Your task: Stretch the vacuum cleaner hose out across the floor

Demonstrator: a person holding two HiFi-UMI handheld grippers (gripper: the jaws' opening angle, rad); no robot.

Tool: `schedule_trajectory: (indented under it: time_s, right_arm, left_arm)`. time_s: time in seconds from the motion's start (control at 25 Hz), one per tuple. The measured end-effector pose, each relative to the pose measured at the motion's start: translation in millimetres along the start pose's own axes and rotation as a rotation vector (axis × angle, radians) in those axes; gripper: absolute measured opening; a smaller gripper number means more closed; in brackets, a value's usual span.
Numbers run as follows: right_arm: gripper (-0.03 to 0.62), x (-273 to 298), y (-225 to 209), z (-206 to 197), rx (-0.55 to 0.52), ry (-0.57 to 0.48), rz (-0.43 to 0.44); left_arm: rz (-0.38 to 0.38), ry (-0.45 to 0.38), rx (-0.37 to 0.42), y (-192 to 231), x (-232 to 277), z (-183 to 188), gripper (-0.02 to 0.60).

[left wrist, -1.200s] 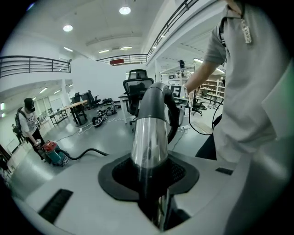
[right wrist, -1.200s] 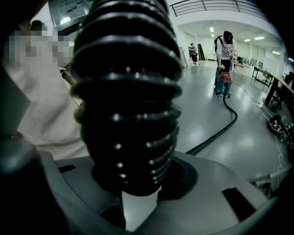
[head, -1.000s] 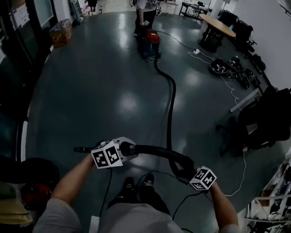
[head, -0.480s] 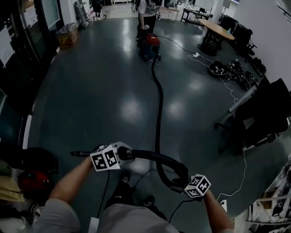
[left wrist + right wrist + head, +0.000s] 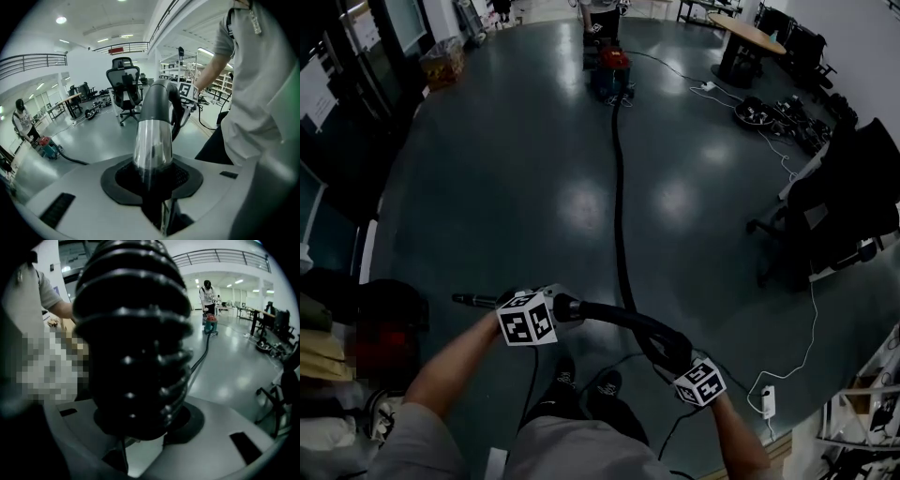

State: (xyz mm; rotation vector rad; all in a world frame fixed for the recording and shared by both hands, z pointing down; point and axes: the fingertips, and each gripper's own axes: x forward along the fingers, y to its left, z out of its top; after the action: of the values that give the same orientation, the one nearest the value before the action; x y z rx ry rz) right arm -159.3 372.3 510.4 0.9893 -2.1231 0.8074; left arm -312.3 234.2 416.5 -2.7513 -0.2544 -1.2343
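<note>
Hose straighter, vac farther.

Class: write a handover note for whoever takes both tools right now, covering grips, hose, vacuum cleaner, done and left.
Left tool: shut on the metal end tube.
Right tool: shut on the ribbed hose.
Vacuum cleaner: far across the floor, hose nearly straight to it.
Done: most of the stretch.
Left: probably take out the bend at the tools, then lay the end down.
</note>
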Motion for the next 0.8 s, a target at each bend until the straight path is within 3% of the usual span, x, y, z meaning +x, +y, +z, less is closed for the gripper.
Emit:
schedule_trajectory:
  time_s: [0.16, 0.28, 0.44, 0.52, 0.8]
  right_arm:
    - [0.163, 13, -24, -9, -0.068, 0.023, -0.185]
    - [0.163, 25, -43, -18, -0.149, 0.058, -0.257]
    - [0.165, 29, -47, -4, -0.187, 0.101, -0.303]
    - [0.201, 23, -48, 1, -0.185, 0.108, -0.305]
    - [0.207, -28, -26, 4, -0.251, 0.163, -0.331]
  left_arm:
    - [-0.006, 0.061, 0.071, -16, 3, -17, 0.117]
    - [-0.015, 0.084, 0.082, -20, 5, -29, 0.114]
    - [-0.022, 0.068, 0.060, -19, 0, -39, 0.114]
    - [-0.030, 0.066, 0.053, -20, -3, -40, 0.114]
    - [-0.025, 0.097, 0.130, -18, -1, -57, 0.114]
